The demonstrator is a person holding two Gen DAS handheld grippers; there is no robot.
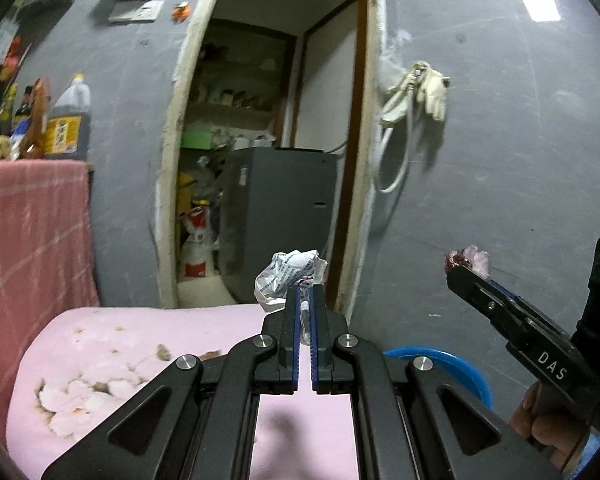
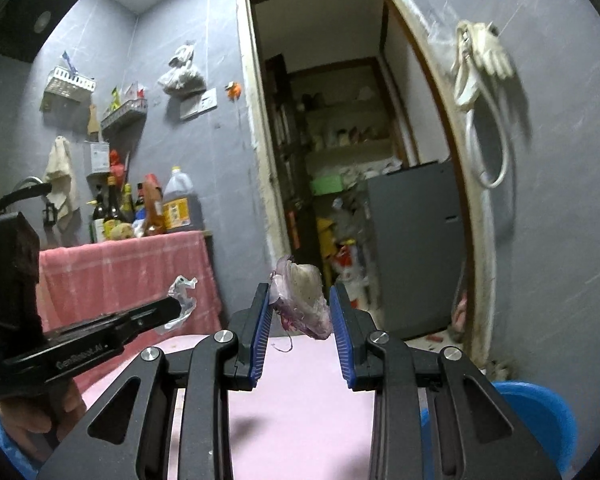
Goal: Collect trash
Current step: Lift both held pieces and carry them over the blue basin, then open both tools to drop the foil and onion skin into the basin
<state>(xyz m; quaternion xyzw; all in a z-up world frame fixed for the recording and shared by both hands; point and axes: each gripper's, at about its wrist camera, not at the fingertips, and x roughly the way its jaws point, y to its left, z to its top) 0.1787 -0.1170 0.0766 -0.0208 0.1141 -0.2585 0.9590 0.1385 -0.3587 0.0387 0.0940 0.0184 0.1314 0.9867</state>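
Carrying step: my left gripper clamps a crumpled white printed wrapper; right gripper pinches a purple-white vegetable scrap. Next, I judge, reach the blue plastic bin.

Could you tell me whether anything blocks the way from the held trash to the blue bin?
Nothing visible does: the crumpled wrapper and purple scrap hang above the pink tabletop, with the blue bin unobstructed beside it.

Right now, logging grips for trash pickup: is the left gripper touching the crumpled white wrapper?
Touching. The left wrist view shows the left gripper shut with the crumpled white wrapper pinched between its blue pads, bulging beyond the tips.
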